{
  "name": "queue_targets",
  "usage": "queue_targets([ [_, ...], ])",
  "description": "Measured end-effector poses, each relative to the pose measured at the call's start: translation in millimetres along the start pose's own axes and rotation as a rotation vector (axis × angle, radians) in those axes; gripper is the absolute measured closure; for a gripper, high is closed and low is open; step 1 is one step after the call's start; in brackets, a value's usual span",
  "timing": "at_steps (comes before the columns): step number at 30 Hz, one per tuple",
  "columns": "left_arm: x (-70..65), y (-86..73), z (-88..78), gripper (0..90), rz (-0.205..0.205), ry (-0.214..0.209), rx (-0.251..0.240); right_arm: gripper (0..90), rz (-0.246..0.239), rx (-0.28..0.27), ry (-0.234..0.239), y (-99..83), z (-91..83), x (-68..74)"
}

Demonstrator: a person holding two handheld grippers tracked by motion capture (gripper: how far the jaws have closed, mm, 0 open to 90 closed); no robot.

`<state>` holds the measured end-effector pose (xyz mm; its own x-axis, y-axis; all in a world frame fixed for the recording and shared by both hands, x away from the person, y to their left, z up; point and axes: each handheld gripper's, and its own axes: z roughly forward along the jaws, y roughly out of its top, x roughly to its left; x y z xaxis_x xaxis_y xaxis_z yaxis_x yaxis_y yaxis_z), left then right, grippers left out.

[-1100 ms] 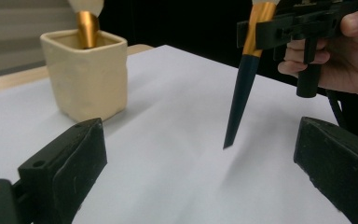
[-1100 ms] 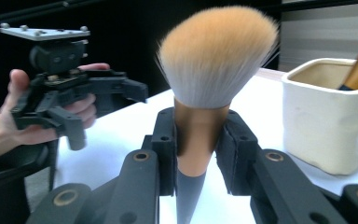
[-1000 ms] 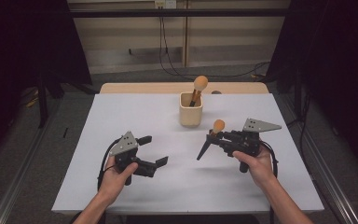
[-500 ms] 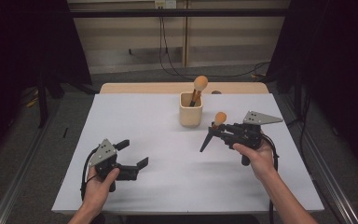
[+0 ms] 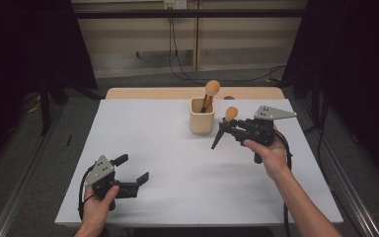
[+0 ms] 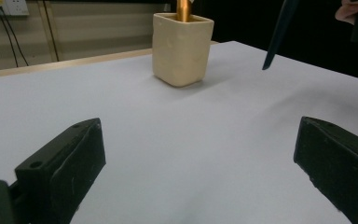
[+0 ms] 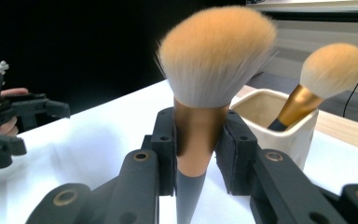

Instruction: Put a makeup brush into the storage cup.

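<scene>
Brush [image 7: 200, 121], pinched at its gold ferrule by the right gripper [image 5: 233, 129] fingers, has lifted closer to the cup [image 5: 202, 115] holding a second brush [image 5: 210, 94], while the left gripper [image 5: 134, 170], fingers spread and empty, has drawn back toward the table's near edge — insertion looks next.

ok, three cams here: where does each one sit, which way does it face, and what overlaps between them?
High view: above the person's side of the white table, looking forward and down; both forearms, left gripper, right gripper.
Left gripper view: rides the left gripper, low over the table, facing the cream cup; its two open jaws show.
Right gripper view: rides the right gripper, jaws shut on a makeup brush; the other hand shows at its left.
Shared: all three show the cup and the second brush in it.
</scene>
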<state>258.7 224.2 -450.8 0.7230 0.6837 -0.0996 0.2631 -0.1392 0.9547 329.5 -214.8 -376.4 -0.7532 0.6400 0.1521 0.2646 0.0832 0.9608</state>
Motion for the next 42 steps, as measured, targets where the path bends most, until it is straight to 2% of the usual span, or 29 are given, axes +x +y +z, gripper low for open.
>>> queue_targets([
  [2, 1.2, -0.4, -2.4, 2.0, 0.010, 0.007, -0.004, 70.9, -0.003, -0.002, -0.005, 4.6, 3.2, -2.6],
  [5, 0.4, -2.1, -6.3, 2.0, 0.009, 0.043, -0.012, 70.9, 0.011, -0.005, -0.006, 10.9, 7.9, -6.6],
  [6, 0.2, -2.8, -7.8, 2.1, 0.004, 0.030, -0.015, 70.9, 0.011, -0.008, -0.010, 12.8, 9.2, -7.7],
  [15, 0.5, -4.5, -15.4, 1.9, 0.002, 0.025, -0.049, 70.9, 0.000, -0.021, -0.017, 28.4, 18.5, -15.4],
  [18, 0.1, -4.9, -17.3, 1.9, 0.014, 0.038, -0.037, 70.9, -0.007, -0.033, -0.026, 35.4, 21.6, -17.7],
  [24, 1.4, -7.0, -21.1, 1.9, 0.005, 0.043, -0.040, 70.9, -0.018, -0.036, -0.046, 48.4, 28.5, -25.0],
  [32, 1.8, -8.5, -24.9, 2.5, 0.015, 0.052, -0.033, 70.9, -0.027, -0.051, -0.071, 63.9, 32.8, -31.8],
  [37, 3.3, -8.7, -28.0, 2.5, 0.012, 0.062, -0.039, 70.9, -0.016, -0.091, -0.069, 76.6, 31.8, -33.1],
  [42, 5.1, -9.3, -27.5, 2.5, 0.013, 0.060, -0.032, 70.9, -0.013, -0.087, -0.089, 82.1, 39.4, -37.8],
])
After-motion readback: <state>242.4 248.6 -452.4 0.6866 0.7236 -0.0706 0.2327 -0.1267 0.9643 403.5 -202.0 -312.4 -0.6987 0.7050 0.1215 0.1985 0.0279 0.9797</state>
